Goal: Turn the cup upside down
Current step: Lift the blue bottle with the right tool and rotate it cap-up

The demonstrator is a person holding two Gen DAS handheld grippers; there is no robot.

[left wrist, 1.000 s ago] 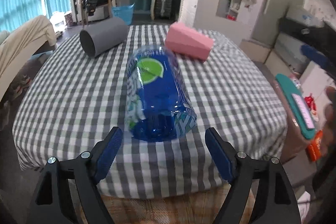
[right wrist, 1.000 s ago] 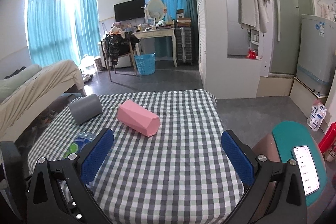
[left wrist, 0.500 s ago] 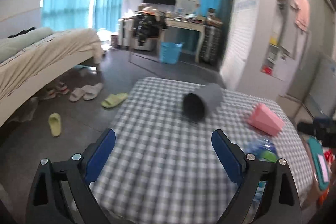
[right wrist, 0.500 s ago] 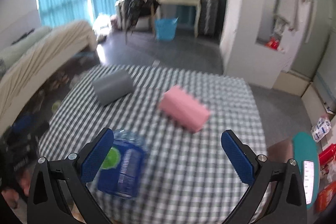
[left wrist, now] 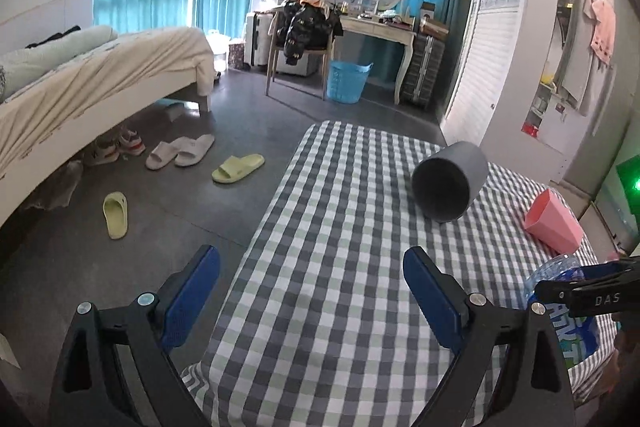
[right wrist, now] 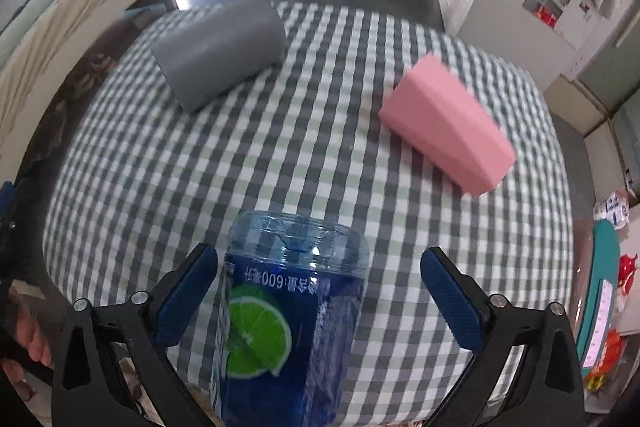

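A clear blue plastic cup with a lime label (right wrist: 292, 311) lies on its side on the checked tablecloth (right wrist: 304, 163), between the fingers of my open right gripper (right wrist: 316, 295), nearer the left finger. In the left wrist view the cup (left wrist: 568, 307) shows at the right edge, partly behind the right gripper. My left gripper (left wrist: 312, 299) is open and empty over the table's left near edge. A grey cup (right wrist: 220, 53) (left wrist: 448, 183) and a pink cup (right wrist: 444, 125) (left wrist: 554, 223) also lie on their sides farther back.
The table's left edge (left wrist: 260, 227) drops to a grey floor with slippers (left wrist: 236, 167). A bed (left wrist: 80, 83) stands at left. A teal stool with a phone (right wrist: 600, 291) is right of the table.
My left gripper swung away from the blue cup to the table's left side. My right gripper came down and forward, and the blue cup now lies between its fingers.
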